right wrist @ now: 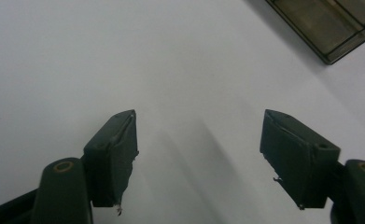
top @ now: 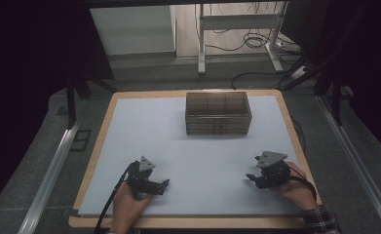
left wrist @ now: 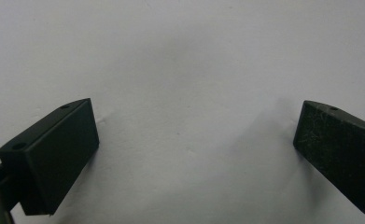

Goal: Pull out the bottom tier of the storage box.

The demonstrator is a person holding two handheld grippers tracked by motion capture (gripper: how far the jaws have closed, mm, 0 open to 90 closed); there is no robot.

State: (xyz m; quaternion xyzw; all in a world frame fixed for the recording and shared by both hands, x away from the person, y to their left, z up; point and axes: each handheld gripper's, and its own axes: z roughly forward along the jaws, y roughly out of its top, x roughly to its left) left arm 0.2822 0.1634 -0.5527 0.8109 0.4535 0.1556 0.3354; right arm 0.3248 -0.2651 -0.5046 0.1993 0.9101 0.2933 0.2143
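Both claws rest spread and empty on the white surface [top: 129,126]: left claw [top: 164,184], right claw [top: 249,177]. The smoky compartment box [top: 218,113] sits well ahead, centred; approaching it level and square looks wisest.

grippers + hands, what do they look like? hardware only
Left gripper and right gripper: black bodies, two blocky black jaws each, a grey three-cornered plate on top. A black cable trails from the left one. Plaid sleeve cuff at the right hand.
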